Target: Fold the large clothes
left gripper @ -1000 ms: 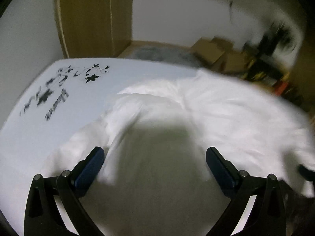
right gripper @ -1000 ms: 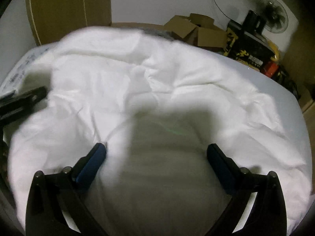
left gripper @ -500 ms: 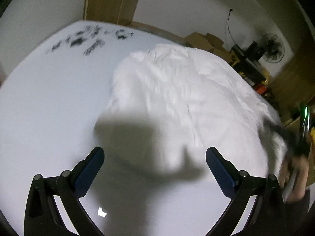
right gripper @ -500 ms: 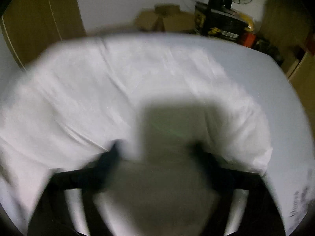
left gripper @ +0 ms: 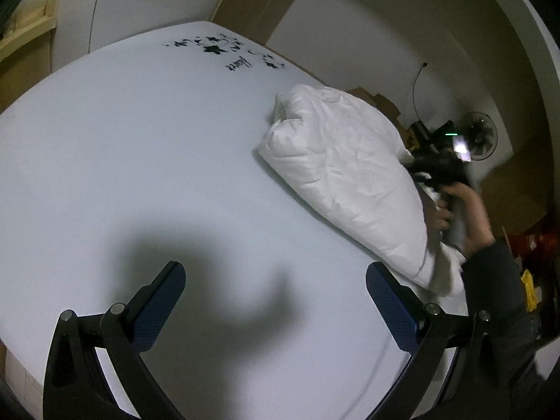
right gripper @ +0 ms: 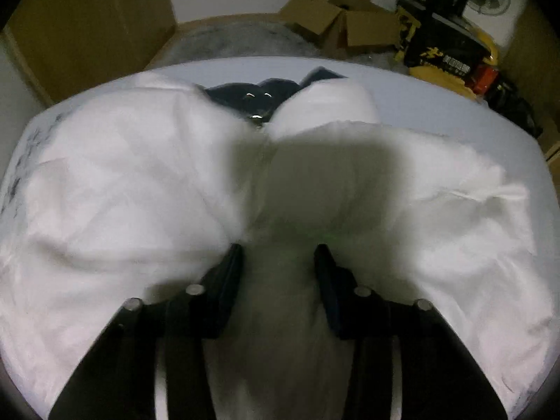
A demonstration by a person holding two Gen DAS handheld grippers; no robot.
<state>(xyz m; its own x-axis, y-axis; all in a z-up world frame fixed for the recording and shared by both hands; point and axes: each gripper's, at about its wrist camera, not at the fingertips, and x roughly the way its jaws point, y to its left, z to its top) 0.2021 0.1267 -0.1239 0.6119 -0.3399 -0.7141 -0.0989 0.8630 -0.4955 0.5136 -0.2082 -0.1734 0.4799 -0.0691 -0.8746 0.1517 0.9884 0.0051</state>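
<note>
A large white padded garment [left gripper: 343,171] lies bunched on the right side of the white table [left gripper: 140,161]. My left gripper [left gripper: 276,301] is open and empty over bare table, well left of the garment. My right gripper [right gripper: 278,266] is shut on a thick fold of the white garment [right gripper: 115,189], which billows to both sides of the fingers. In the left wrist view the right gripper [left gripper: 437,168] and the hand holding it sit at the garment's far right edge. A dark piece with snaps [right gripper: 255,99] shows in the gap behind the fold.
Black floral print [left gripper: 217,47] marks the table's far corner. Cardboard boxes [right gripper: 336,21], a black and yellow box [right gripper: 444,52] and a fan [left gripper: 479,136] stand on the floor beyond the table. A wooden panel [right gripper: 87,24] stands at the back left.
My left gripper has pulled back off the garment to bare table. My right gripper has closed from open onto a fold of the garment, which is now bunched up.
</note>
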